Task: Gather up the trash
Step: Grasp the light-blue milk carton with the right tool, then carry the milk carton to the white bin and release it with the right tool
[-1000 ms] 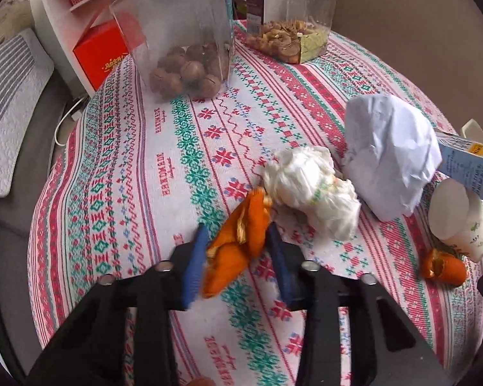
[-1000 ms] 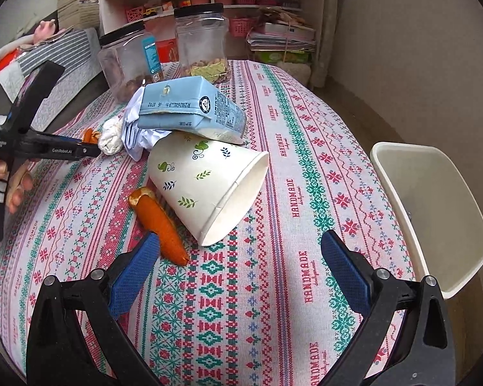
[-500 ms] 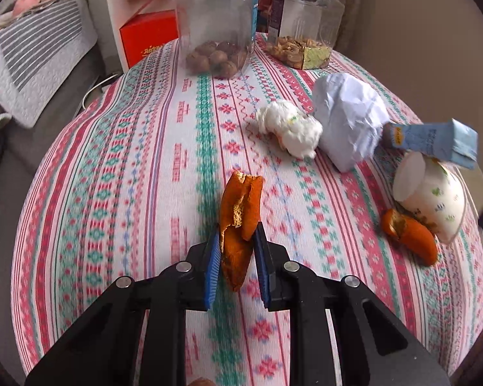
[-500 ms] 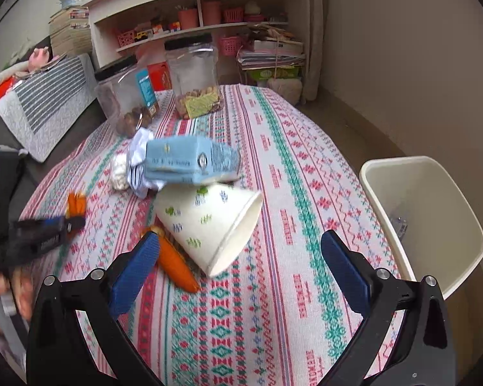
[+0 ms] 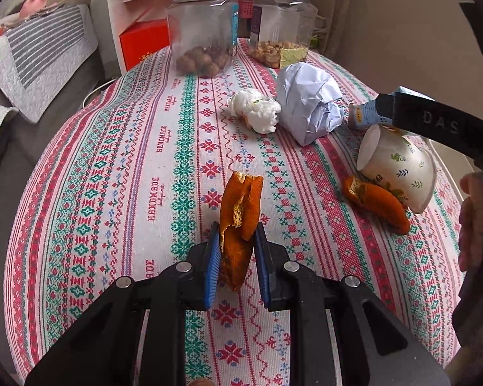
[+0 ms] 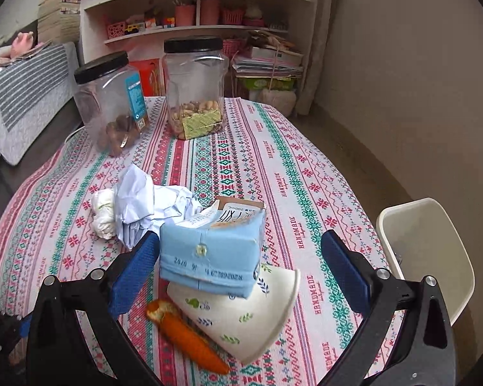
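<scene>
My left gripper (image 5: pixel 236 251) is shut on an orange peel (image 5: pixel 240 218) and holds it above the patterned tablecloth. A second orange peel (image 5: pixel 378 202) lies beside a tipped paper cup (image 5: pixel 399 169). My right gripper (image 6: pixel 240 263) is open and hangs above the blue milk carton (image 6: pixel 212 254), which rests on the paper cup (image 6: pixel 241 318), with the second peel (image 6: pixel 190 337) to the left. A crumpled paper ball (image 5: pixel 309 103) and a white tissue wad (image 5: pixel 256 111) lie further back. A cream trash bin (image 6: pixel 428 251) stands off the table's right edge.
Two clear jars with black lids, one with walnuts (image 6: pixel 112 103) and one with nuts (image 6: pixel 194 87), stand at the table's far end. A shelf unit (image 6: pixel 196 9) is behind them. A sofa with a striped quilt (image 5: pixel 38 58) is on the left.
My left gripper closed on the orange peel, lifted it and drew back from the tissue. My right gripper rose and moved forward over the milk carton, still open.
</scene>
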A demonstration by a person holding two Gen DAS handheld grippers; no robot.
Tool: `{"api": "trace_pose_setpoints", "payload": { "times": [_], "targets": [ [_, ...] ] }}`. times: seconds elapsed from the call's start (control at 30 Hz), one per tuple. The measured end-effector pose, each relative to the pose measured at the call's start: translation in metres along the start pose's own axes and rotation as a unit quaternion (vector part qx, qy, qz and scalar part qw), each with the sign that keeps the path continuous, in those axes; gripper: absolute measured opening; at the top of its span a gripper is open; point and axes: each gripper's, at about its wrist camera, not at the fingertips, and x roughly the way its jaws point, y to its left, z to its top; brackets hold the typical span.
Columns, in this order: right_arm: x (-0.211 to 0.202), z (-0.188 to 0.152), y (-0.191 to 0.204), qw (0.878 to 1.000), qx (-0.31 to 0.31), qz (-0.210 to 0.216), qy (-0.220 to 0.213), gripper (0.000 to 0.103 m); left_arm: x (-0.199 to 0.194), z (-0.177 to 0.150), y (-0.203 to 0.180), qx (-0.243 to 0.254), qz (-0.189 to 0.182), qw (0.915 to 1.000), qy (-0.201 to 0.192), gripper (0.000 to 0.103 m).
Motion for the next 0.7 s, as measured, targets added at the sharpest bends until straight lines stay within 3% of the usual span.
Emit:
{"api": "trace_pose_setpoints", "payload": {
  "times": [0.07, 0.1, 0.33, 0.7],
  "targets": [
    [0.006, 0.001, -0.002, 1.0, -0.001, 0.018, 0.011, 0.077, 0.0, -0.001, 0.001, -0.009, -0.001, 1.0, -0.001, 0.02],
    [0.01, 0.002, -0.004, 0.999, 0.001, 0.027, 0.025, 0.056, 0.0, 0.0, 0.003, -0.013, -0.002, 0.9999, -0.001, 0.02],
    [-0.002, -0.005, -0.017, 0.998, 0.024, 0.064, 0.009, 0.054, -0.007, 0.0, 0.01, -0.045, 0.0, 0.9988, -0.017, 0.02],
    [-0.056, -0.025, -0.03, 0.995, 0.026, 0.092, -0.042, 0.054, -0.035, -0.002, 0.015, -0.08, 0.014, 0.9954, -0.051, 0.02]
  ]
}}
